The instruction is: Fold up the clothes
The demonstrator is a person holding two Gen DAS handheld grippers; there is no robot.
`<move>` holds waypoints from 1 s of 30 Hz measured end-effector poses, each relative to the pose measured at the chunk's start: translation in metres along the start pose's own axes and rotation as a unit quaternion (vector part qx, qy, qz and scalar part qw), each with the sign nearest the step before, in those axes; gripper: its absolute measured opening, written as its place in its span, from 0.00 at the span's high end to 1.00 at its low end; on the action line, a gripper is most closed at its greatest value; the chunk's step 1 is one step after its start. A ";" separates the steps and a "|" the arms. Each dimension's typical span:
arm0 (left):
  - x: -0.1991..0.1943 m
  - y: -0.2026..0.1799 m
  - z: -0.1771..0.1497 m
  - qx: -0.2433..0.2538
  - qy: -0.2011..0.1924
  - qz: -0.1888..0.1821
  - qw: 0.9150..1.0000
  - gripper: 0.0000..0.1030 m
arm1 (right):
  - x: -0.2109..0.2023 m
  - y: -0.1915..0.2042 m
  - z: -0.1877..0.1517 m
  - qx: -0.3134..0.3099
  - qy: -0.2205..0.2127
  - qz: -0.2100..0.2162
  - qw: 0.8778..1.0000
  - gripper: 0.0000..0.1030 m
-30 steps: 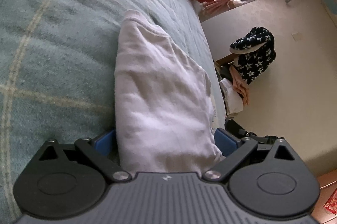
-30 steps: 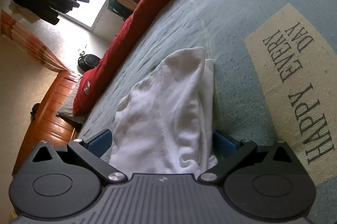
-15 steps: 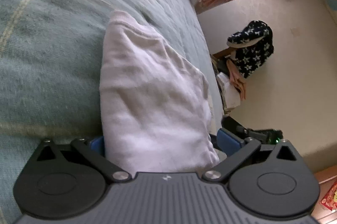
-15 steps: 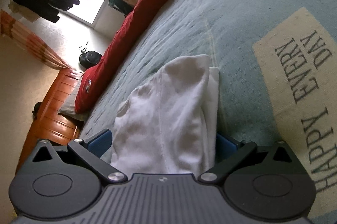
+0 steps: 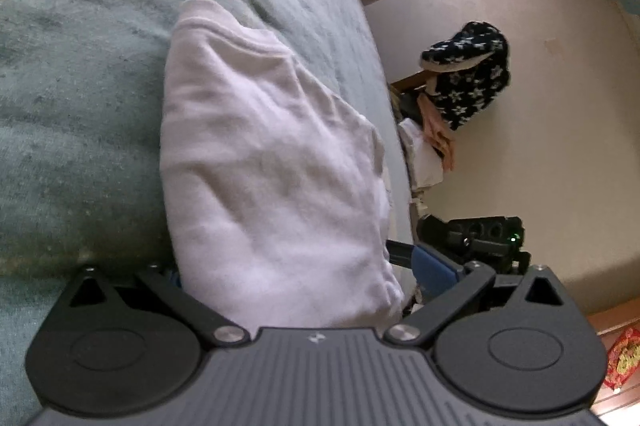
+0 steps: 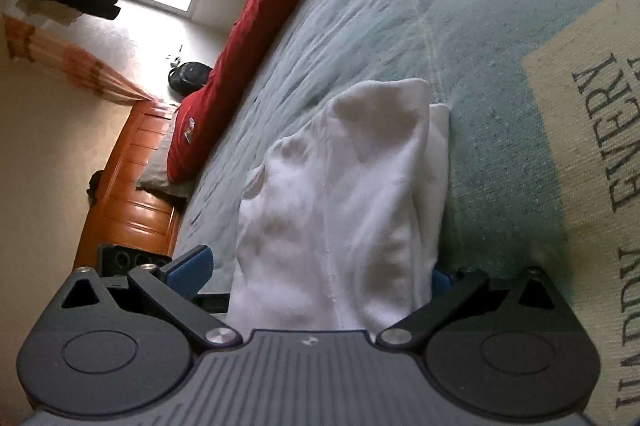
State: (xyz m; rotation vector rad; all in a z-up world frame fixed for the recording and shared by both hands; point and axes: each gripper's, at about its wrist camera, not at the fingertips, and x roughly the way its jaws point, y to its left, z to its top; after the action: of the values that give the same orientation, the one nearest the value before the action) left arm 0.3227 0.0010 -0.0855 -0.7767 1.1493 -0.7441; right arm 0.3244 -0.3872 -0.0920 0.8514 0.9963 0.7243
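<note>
White garment (image 5: 272,177), folded thick, lies on the bed (image 5: 80,73) between both pairs of my fingers.

I hold my left gripper (image 5: 296,278) and right gripper (image 6: 320,274) low against the garment's near edge, each pair of fingers spread wide to either side of the bundle, so that I judge I am squaring or pressing the fold flat, not lifting it. Neither pair pinches the cloth: the blue pads (image 6: 192,266) stand apart with the cloth lying between them. Beyond the garment runs the red pillow (image 6: 240,37); to its right in the right view is the printed patch (image 6: 592,161). The garment covers my inner pads, so I cannot tell whether they touch it, and its underlayers and far edge are hidden.
</note>
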 end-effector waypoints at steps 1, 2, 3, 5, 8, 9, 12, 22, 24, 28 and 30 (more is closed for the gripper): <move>-0.003 0.002 -0.004 0.001 -0.001 -0.006 1.000 0.02 | -0.002 0.000 -0.003 0.000 0.003 0.002 1.000 0.00; -0.006 0.005 -0.006 -0.001 -0.006 -0.015 1.000 0.02 | -0.005 0.000 -0.005 -0.001 0.007 0.005 1.000 0.00; -0.009 0.009 -0.009 -0.003 -0.011 -0.024 1.000 0.02 | -0.006 0.000 -0.007 0.000 0.009 0.007 1.000 0.00; -0.008 0.014 -0.006 -0.019 -0.021 -0.034 0.999 0.02 | -0.008 -0.002 -0.009 0.002 0.013 0.012 1.000 0.00; -0.001 0.014 0.002 -0.042 -0.031 -0.031 0.998 0.02 | -0.007 -0.004 -0.009 0.006 0.016 0.017 1.000 0.00; 0.001 0.010 0.002 -0.038 -0.031 -0.021 0.999 0.02 | -0.004 -0.003 -0.007 0.009 0.014 0.016 1.000 0.00; -0.003 0.005 -0.004 -0.017 -0.033 -0.023 0.999 0.02 | -0.002 -0.001 -0.007 0.003 0.011 0.021 1.000 0.00; -0.002 0.010 -0.004 -0.022 -0.051 0.017 0.998 0.19 | -0.012 -0.011 -0.008 0.012 -0.014 0.059 0.998 0.00; -0.003 0.013 -0.005 -0.020 -0.052 0.023 0.998 0.27 | -0.011 -0.011 -0.007 0.004 -0.006 0.055 0.998 0.00; -0.004 0.019 -0.008 -0.019 -0.059 0.009 0.998 0.28 | -0.015 -0.018 -0.007 -0.004 -0.003 0.071 0.997 0.00; -0.002 0.018 -0.009 -0.017 -0.060 0.009 0.998 0.24 | -0.016 -0.019 -0.007 -0.011 -0.006 0.072 0.997 0.01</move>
State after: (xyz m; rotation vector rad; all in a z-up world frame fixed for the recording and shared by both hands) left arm 0.3158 0.0114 -0.1017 -0.8276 1.0613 -0.6567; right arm 0.3148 -0.4073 -0.1038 0.9144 0.9205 0.8496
